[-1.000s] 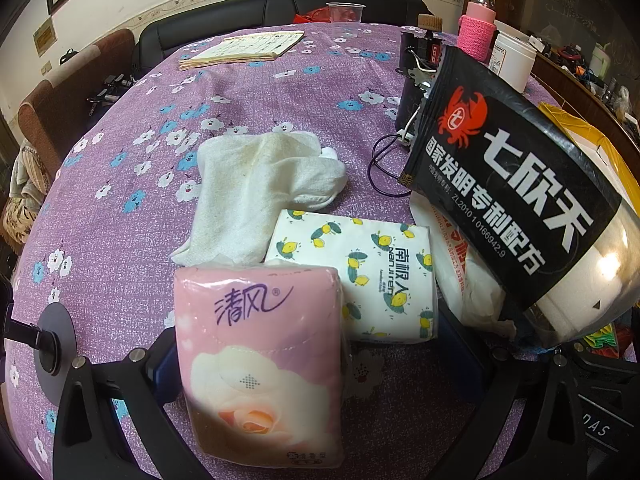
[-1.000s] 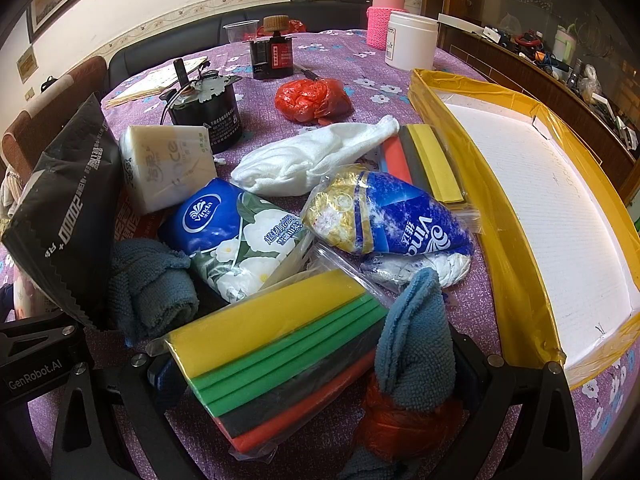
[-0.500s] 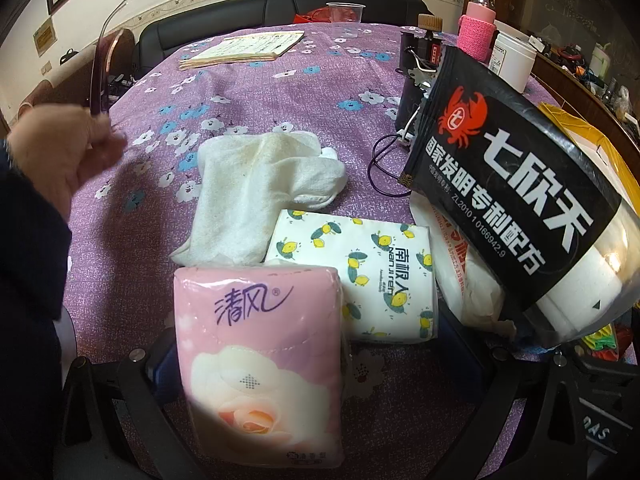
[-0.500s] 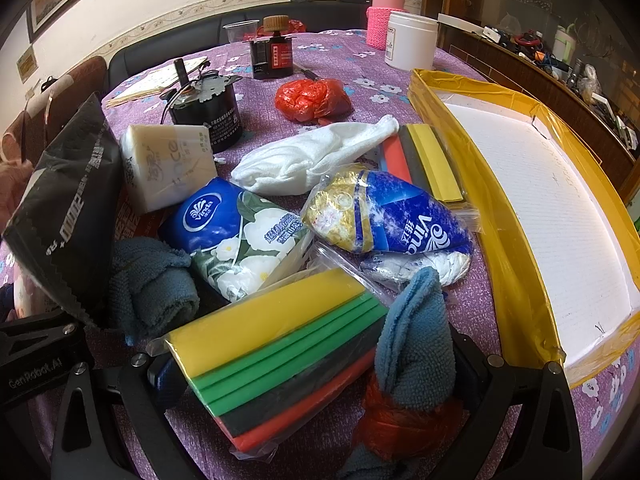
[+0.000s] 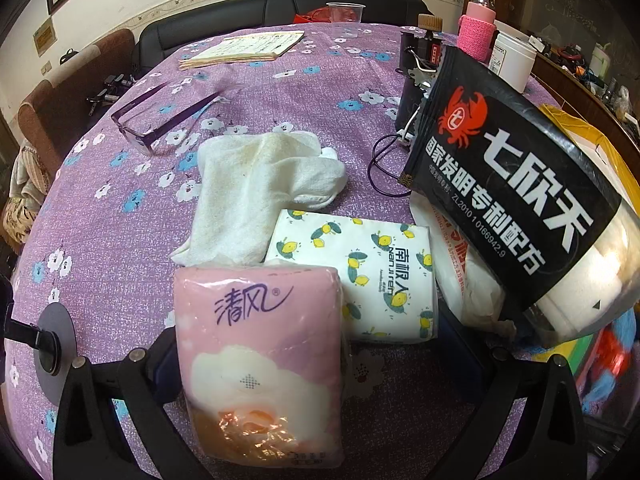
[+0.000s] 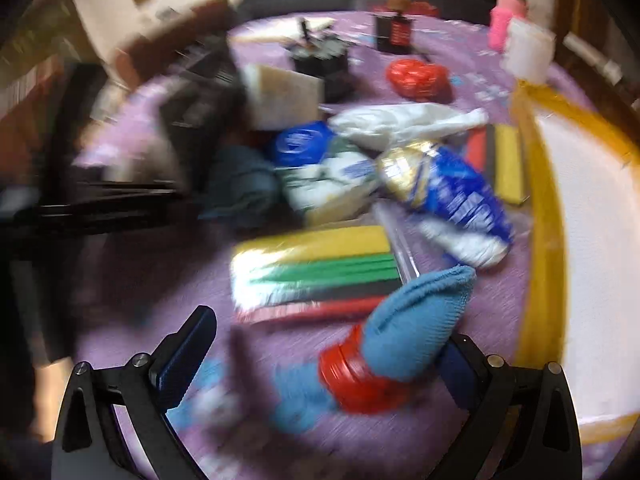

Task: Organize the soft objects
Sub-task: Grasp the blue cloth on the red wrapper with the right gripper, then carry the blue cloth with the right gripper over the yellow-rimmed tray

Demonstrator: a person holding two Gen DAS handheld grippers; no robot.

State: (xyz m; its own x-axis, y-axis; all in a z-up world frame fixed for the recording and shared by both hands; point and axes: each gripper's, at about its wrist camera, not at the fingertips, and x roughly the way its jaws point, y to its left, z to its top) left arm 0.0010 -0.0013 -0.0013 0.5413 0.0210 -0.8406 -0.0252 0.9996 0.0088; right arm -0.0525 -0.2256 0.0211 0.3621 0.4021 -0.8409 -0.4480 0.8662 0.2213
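While the left view sharply shows the left gripper spread around the pink tissue pack near the table's front edge, the blurred right view shows the right gripper spread, blue cloth between.

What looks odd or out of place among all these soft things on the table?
A pair of purple-framed glasses lies on the flowered tablecloth, apart from the white towel: a hard thing among soft packs. The black crab-logo bag also leans tilted over the pile rather than lying flat.
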